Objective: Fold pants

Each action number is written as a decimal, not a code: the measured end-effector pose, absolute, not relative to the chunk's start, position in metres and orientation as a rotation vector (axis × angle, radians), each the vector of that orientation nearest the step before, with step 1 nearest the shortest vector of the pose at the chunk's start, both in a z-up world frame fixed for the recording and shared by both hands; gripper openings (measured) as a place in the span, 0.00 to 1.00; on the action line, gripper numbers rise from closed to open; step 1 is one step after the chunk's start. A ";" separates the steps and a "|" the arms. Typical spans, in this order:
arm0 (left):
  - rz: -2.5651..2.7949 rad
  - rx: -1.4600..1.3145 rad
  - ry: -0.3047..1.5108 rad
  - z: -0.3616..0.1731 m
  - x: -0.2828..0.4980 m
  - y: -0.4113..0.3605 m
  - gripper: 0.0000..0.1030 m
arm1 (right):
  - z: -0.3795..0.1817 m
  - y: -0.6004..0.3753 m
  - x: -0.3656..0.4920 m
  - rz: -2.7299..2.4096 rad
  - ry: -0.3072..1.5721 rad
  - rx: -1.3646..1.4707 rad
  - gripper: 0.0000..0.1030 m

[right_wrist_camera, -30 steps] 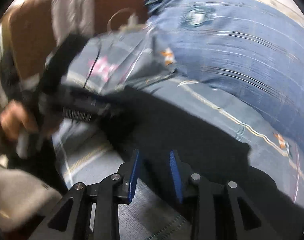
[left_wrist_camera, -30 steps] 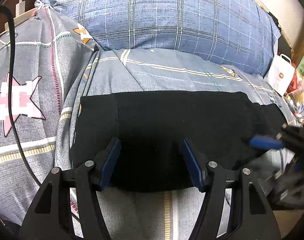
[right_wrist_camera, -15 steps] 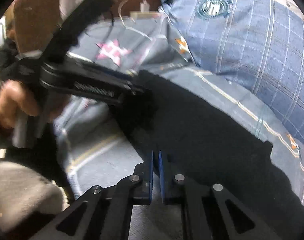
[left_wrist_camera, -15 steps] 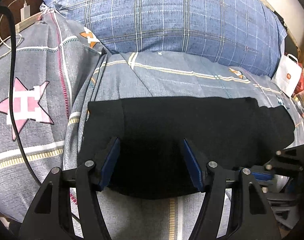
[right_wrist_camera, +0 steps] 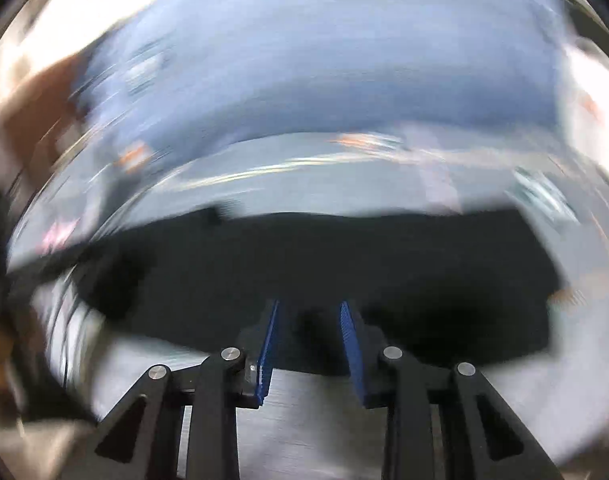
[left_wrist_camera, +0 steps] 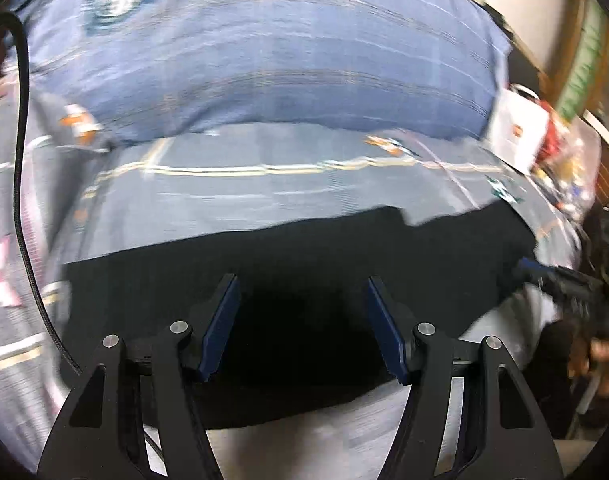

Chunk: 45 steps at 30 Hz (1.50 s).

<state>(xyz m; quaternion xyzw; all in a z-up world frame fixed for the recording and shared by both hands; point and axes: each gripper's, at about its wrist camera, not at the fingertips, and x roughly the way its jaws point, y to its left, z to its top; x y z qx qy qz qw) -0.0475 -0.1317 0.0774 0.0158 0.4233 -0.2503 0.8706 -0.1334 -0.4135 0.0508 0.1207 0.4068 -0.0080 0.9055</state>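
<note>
- The black pants [left_wrist_camera: 304, 280] lie flat as a wide dark band across a grey-blue patterned bedsheet [left_wrist_camera: 244, 196], running left to right in both wrist views.
- The far edge of the pants is fairly straight, with a small step on the right part in the left wrist view; the near edge curves over the near part of the bed.
- The left gripper [left_wrist_camera: 304, 320] points down over the middle of the pants, its blue pads [left_wrist_camera: 220, 328] standing wide apart, with only the flat dark cloth seen in the gap and nothing pinched.
- The right gripper [right_wrist_camera: 309, 344] hangs over the near edge of the pants [right_wrist_camera: 344, 264]; its jaws are opening, the ribbed blue pads [right_wrist_camera: 266, 356] a modest way apart, and no cloth is clamped between them.
- In the left wrist view the right gripper [left_wrist_camera: 560, 280] shows blurred at the right end of the pants, with a person's hand [left_wrist_camera: 600, 356] behind it.
- A large blue plaid pillow [left_wrist_camera: 264, 48] with a round emblem lies beyond the sheet on the far side.
- A black cable [left_wrist_camera: 22, 184] runs down the left side of the left wrist view.
- A white paper bag [left_wrist_camera: 518, 132] stands at the far right beside the bed, next to blurred colourful clutter.
- Both views are heavily smeared, the right wrist view most of all, so fine detail of the fabric is not readable.
</note>
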 end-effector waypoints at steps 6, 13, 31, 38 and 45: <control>-0.627 0.072 0.920 0.064 -0.043 -0.196 0.62 | 0.043 -0.507 -0.159 -0.248 0.816 0.518 0.29; -0.623 0.073 0.963 0.054 -0.031 -0.214 0.62 | 0.021 -0.535 -0.148 -0.259 0.782 0.641 0.29; -0.521 0.053 0.916 0.069 -0.038 -0.164 0.62 | 0.032 -0.530 -0.171 -0.260 0.780 0.590 0.30; -0.492 0.063 0.921 0.063 -0.036 -0.161 0.62 | 0.070 -0.515 -0.190 -0.349 0.716 0.446 0.38; -0.389 0.026 0.917 0.062 -0.030 -0.120 0.62 | 0.086 -0.433 -0.137 0.029 0.708 0.341 0.38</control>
